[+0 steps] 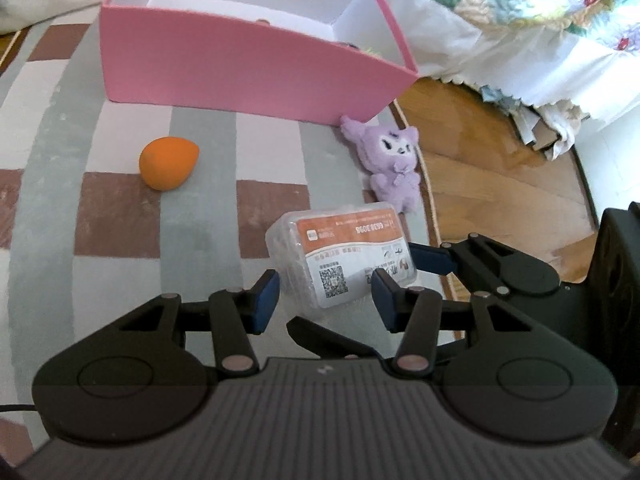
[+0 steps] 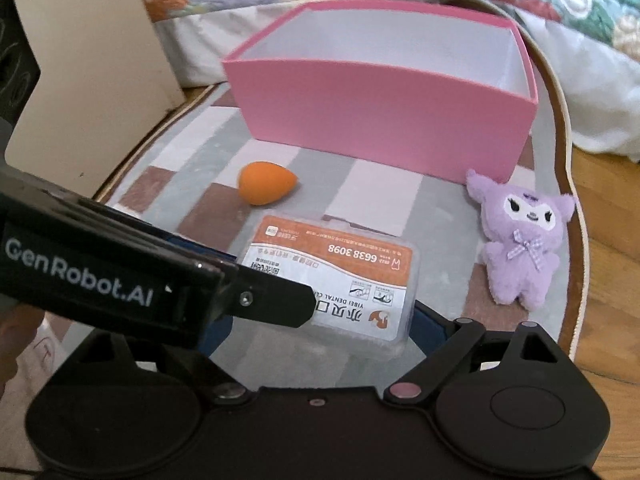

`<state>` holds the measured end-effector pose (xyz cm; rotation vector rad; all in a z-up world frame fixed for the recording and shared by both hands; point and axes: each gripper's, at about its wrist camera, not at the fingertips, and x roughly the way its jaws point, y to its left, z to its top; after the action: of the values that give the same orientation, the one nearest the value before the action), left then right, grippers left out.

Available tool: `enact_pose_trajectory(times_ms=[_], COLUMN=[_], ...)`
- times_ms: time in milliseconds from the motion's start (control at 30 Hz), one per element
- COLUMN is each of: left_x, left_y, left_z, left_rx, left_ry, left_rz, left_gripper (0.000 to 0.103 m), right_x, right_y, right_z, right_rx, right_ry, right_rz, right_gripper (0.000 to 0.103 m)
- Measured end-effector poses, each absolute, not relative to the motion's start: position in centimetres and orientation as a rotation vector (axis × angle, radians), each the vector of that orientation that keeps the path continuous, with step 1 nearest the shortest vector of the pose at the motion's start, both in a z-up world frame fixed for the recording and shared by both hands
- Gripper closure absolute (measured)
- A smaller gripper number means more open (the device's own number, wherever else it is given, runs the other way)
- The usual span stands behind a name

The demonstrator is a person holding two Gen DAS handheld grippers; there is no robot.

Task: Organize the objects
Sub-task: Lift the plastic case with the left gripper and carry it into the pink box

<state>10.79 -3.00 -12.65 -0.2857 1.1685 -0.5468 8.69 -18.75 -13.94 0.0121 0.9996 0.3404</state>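
A clear plastic box with an orange and white label [image 1: 344, 256] [image 2: 340, 284] lies on the checked rug. My left gripper [image 1: 326, 300] is open, its blue pads at the box's near corners. My right gripper [image 2: 320, 328] is open around the box; its blue right pad [image 2: 430, 328] is close beside the box, and it shows in the left wrist view [image 1: 432, 260]. The left gripper's body [image 2: 120, 276] covers the right gripper's left pad. An orange egg-shaped sponge [image 1: 168, 163] [image 2: 266, 183], a purple plush toy [image 1: 394, 164] [image 2: 520, 240] and an open pink box [image 1: 256, 68] [image 2: 380, 108] lie beyond.
The rug's [image 1: 160, 216] curved edge meets wooden floor [image 1: 500, 184] on the right. A flowered quilt [image 1: 520, 20] hangs behind the pink box. A beige panel [image 2: 88, 80] stands at the left.
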Motion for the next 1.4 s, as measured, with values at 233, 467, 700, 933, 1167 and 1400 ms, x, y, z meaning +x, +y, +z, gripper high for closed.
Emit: enact_pose_trajectory(times_ms=[233,467,700,933,1167,1400], left_x=[9.2,9.7,12.1,15.9,20.5,25.7], left_y=[-2.3,-1.8,-1.6,-1.2,-0.9,-0.7], left_z=[-8.6,-4.0,-0.4,2.7,3.3,0.8], left_rx=[-0.287,-0.271,-0.265,-0.263,-0.265,-0.303], left_ry=[1.083,1.002,0.933,0.886,0.878,0.933], left_rz=[-0.531,-0.532,-0.526,-0.511,-0.451,-0.394], left_gripper=[0.053,0.053,0.053,0.053,0.053,0.053], right_x=[7.4,7.4,9.2,12.8,18.0,23.3], right_y=[-18.1,-17.2,-16.2,-16.5,-16.3,-16.3], right_z=[-10.5,-6.4,-3.0,0.5,2.0,0.4], right_rx=[-0.051,-0.15,-0.249,-0.286,-0.317,-0.295], right_ry=[0.928,0.814,0.724,0.68,0.671,0.711], right_rz=[0.361,0.364,0.366,0.377,0.411,0.451], right_gripper=[0.008,0.008,0.008,0.008,0.008,0.008])
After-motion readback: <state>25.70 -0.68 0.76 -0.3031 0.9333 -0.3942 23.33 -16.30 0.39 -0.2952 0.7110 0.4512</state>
